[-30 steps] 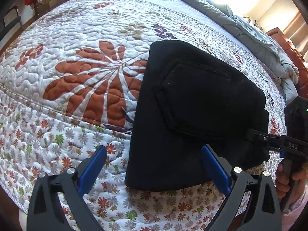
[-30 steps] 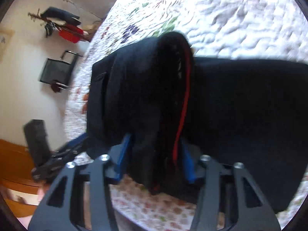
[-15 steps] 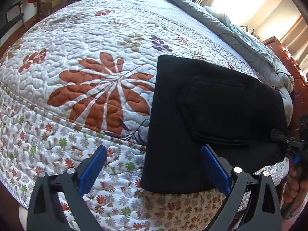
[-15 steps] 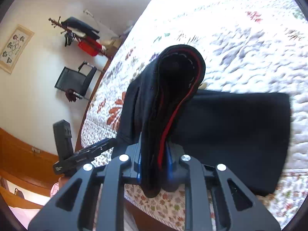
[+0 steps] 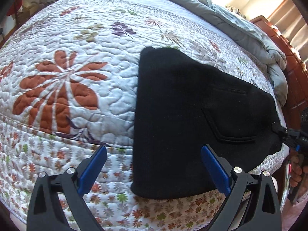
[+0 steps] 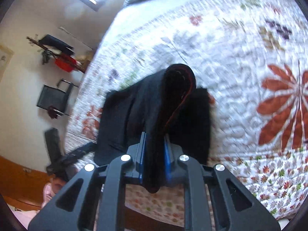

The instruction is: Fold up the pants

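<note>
The black pants [image 5: 184, 119] are lying folded on the quilted bed [image 5: 77, 57], filling the centre and right of the left wrist frame. The left gripper [image 5: 154, 165] is hovering with its 2 fingers spread. The right gripper [image 6: 155, 154] is pinching a bunched edge, probably the waistband, in the blurred lower centre.

The pants [image 5: 182, 115] are showing black with a thin red line inside. The quilt [image 5: 77, 61] is showing white with orange flowers at 9 o'clock.
</note>
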Demonstrator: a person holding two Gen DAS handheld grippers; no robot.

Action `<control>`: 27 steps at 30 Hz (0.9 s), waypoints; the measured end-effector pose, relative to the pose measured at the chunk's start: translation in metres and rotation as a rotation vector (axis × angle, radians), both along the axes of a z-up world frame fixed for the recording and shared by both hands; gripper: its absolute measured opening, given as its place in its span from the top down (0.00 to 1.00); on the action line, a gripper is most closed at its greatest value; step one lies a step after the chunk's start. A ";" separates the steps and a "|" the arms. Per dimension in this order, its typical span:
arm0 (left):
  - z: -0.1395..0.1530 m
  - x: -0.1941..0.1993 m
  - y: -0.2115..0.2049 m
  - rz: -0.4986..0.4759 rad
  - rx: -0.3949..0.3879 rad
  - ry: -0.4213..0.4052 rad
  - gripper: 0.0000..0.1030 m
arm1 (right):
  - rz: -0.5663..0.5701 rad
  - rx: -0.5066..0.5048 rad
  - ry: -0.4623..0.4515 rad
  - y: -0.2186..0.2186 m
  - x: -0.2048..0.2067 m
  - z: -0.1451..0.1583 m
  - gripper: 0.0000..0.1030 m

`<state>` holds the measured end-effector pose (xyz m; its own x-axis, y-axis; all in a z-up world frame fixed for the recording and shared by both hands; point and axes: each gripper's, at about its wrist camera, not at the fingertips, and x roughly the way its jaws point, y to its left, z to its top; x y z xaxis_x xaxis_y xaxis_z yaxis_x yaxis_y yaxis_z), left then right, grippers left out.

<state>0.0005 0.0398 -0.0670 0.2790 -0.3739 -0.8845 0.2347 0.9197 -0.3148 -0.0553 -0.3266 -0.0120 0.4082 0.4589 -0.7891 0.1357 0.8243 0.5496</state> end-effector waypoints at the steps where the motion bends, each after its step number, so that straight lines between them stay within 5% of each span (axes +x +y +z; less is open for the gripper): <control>1: -0.005 0.002 -0.006 -0.008 0.017 0.014 0.04 | 0.007 -0.032 0.031 0.001 0.001 -0.009 0.85; 6: -0.024 0.008 -0.013 -0.019 0.000 0.074 0.03 | -0.023 -0.075 0.098 0.000 0.003 -0.041 0.78; 11: -0.006 0.022 -0.001 -0.026 -0.059 0.046 0.04 | 0.009 -0.076 0.081 0.003 0.009 -0.029 0.73; 18: 0.012 0.095 0.000 -0.060 -0.096 0.047 0.04 | -0.018 -0.062 0.025 -0.008 0.041 -0.012 0.55; 21: -0.003 0.131 -0.001 -0.067 -0.178 0.125 0.04 | -0.016 -0.046 0.045 -0.013 0.062 -0.017 0.44; 25: -0.026 0.149 0.001 -0.017 -0.351 0.231 0.06 | -0.005 0.033 0.061 -0.016 0.078 -0.027 0.51; 27: -0.032 0.151 -0.004 -0.035 -0.412 0.263 0.19 | 0.007 0.074 0.054 -0.016 0.083 -0.029 0.75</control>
